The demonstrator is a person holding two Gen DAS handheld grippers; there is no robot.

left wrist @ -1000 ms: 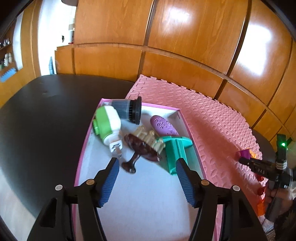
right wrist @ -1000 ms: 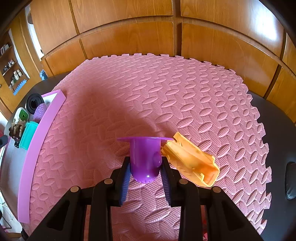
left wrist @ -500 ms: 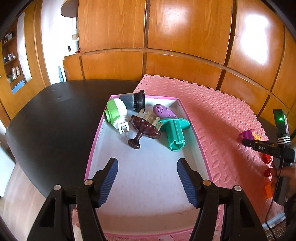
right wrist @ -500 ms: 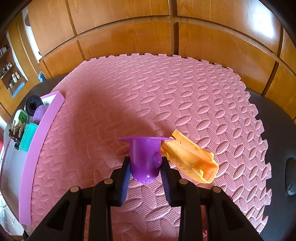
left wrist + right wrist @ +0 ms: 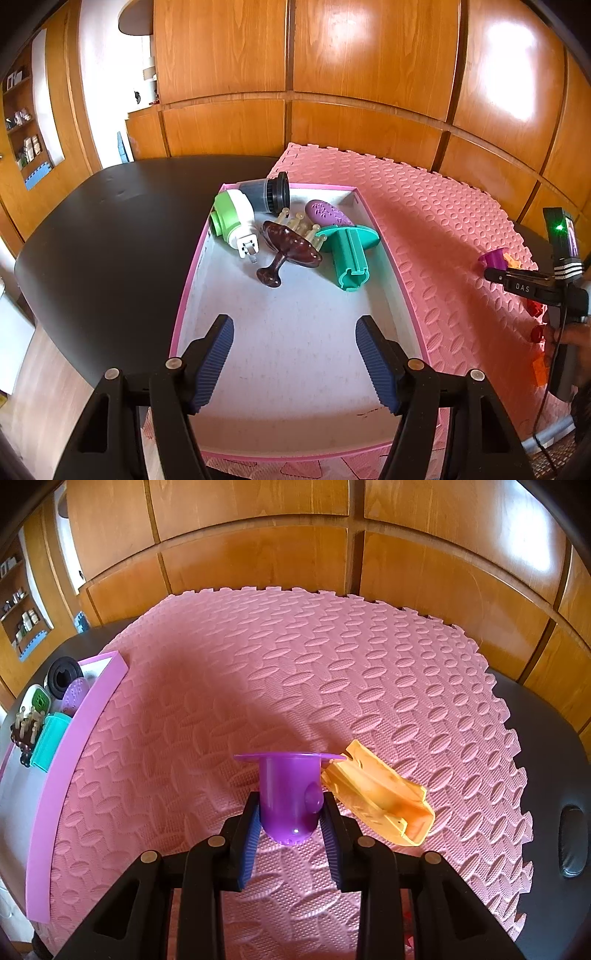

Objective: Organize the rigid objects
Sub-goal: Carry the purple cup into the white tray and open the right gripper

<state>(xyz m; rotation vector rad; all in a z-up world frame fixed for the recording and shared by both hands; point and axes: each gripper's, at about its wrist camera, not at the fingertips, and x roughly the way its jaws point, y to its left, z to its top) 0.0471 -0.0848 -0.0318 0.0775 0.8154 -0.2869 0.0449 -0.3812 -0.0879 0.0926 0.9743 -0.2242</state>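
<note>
Two risks stand out: the right hand-held gripper point(image 5: 290, 821), clenched low on the smooth purple flanged plastic cup point(image 5: 290, 794), may let it slip or nudge the touching orange plastic scoop-shaped piece point(image 5: 380, 799), while the left hand-held gripper point(image 5: 294, 363) hangs released over the pink-rimmed white tray point(image 5: 192, 266).

occl: red pieces point(image 5: 536, 321) by mat edge showing only partly behind right gripper's body, type n/a | orange piece point(image 5: 512, 261) peeking out behind purple flanged piece point(image 5: 493, 258) | tray point(image 5: 66, 760) getting cut by left frame edge | shelf items point(image 5: 29, 146) too small to ID

Wood-panelled room with a dark table

Glossy wooden panels point(image 5: 354, 74) are lit by bright reflections; shelves point(image 5: 22, 136) are seen at left.
</note>
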